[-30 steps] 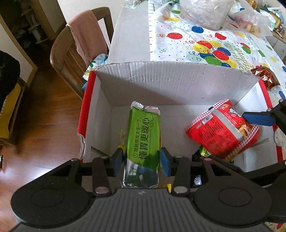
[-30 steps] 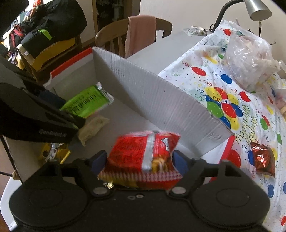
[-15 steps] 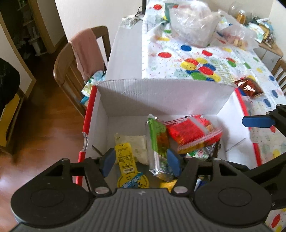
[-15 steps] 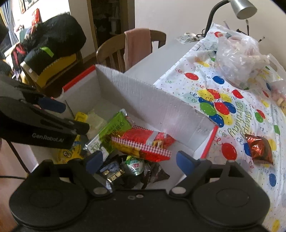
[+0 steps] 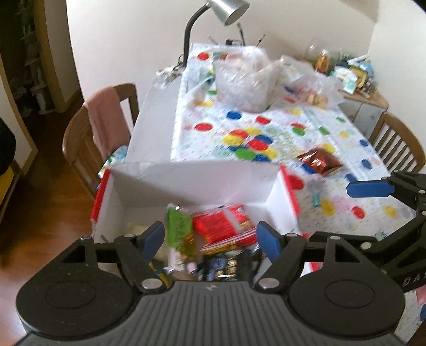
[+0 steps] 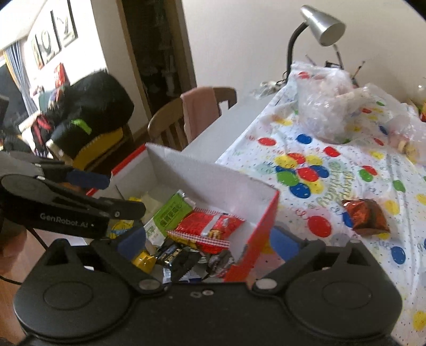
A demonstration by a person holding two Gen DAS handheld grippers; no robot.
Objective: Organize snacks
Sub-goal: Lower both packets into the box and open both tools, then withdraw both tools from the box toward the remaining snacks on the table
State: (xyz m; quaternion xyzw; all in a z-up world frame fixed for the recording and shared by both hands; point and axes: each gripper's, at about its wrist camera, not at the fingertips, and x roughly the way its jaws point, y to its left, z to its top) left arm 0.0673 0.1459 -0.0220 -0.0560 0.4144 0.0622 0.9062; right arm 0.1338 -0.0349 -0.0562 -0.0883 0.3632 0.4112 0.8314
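A white cardboard box with red edges (image 5: 186, 183) (image 6: 202, 178) sits at the near end of the table. Inside lie a green snack pack (image 5: 179, 229) (image 6: 170, 213), a red checked snack bag (image 5: 223, 226) (image 6: 207, 229) and several small dark and yellow packets (image 6: 173, 252). My left gripper (image 5: 210, 237) is open and empty above the box. My right gripper (image 6: 207, 242) is open and empty, over the box's right corner. A shiny red-brown snack bag (image 5: 318, 158) (image 6: 364, 215) lies on the tablecloth to the right of the box.
The table has a balloon-print cloth (image 5: 266, 127). Clear plastic bags (image 5: 245, 77) (image 6: 327, 106) and a desk lamp (image 6: 319, 24) stand at the far end. Wooden chairs stand at the left (image 5: 101, 127) and the right (image 5: 399, 149). A dark bag (image 6: 90, 114) sits at the left.
Both grippers opened and let go of the green pack and the red bag, which now lie in the box. Both grippers have pulled up and back from the box.
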